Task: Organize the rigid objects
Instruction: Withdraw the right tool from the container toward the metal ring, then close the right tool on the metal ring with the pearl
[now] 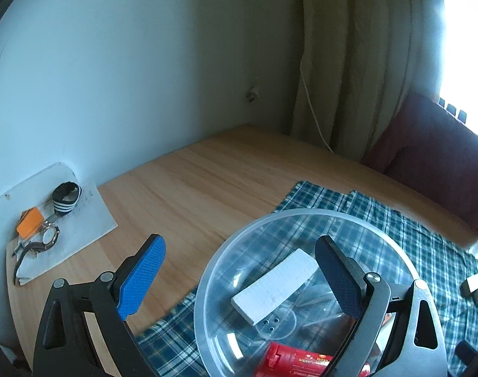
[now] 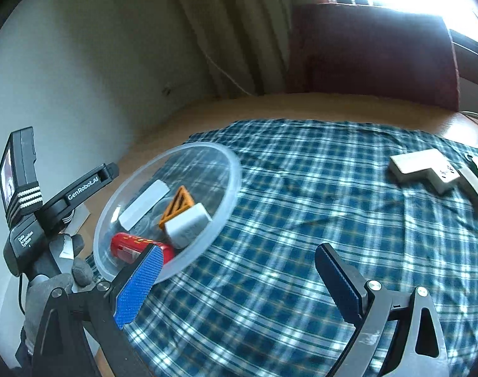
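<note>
Bowl (image 2: pixel 226 201): clear plastic, on checked cloth (image 2: pixel 333 220) near its left edge, tilted in right view
Contents: white block (image 1: pixel 275 286), red cylinder (image 1: pixel 289 361), orange triangular piece (image 2: pixel 177 204), white box (image 2: pixel 188 224)
Left gripper (image 1: pixel 239 278): spread wide, empty, right finger over bowl
Right gripper (image 2: pixel 239 282): spread wide, empty, above cloth
Loose pieces (image 2: pixel 427 172): pale flat blocks at cloth's far right
Table (image 1: pixel 192 182): wood, white sheet (image 1: pixel 82 229) bearing watch (image 1: pixel 49 235) at left
</note>
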{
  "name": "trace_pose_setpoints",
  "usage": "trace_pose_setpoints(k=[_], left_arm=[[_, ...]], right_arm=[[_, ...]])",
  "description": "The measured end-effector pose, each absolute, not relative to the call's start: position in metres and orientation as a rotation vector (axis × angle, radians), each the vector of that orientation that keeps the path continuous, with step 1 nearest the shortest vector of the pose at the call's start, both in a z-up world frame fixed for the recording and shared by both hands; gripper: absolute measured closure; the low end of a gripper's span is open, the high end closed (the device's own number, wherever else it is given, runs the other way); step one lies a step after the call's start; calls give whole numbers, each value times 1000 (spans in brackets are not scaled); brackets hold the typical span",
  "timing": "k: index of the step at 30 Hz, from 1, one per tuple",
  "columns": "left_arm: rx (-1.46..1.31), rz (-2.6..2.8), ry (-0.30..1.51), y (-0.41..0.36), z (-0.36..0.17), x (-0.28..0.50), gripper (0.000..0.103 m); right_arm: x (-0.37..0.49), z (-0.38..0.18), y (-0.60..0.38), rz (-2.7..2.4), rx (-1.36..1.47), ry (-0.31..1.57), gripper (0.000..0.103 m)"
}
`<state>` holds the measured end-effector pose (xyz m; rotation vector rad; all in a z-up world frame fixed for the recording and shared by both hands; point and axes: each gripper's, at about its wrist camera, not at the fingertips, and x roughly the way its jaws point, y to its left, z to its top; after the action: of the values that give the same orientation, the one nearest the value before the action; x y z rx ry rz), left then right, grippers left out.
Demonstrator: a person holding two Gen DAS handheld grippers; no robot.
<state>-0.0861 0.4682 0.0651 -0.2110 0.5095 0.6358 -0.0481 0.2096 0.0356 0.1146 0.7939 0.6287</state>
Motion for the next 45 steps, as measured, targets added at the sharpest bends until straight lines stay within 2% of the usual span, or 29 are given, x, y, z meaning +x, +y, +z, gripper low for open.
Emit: trace_pose_setpoints(k=[29,36,45], left_arm=[[-37,316,630,340,66,-62,6],[0,218,654,303,64,-57,6],[35,125,681,266,57,-53,6]], right_arm=[[-49,31,1,146,243,724,4],[-44,25,-33,67,281,751,16],[-31,12,-25,55,200,824,30]])
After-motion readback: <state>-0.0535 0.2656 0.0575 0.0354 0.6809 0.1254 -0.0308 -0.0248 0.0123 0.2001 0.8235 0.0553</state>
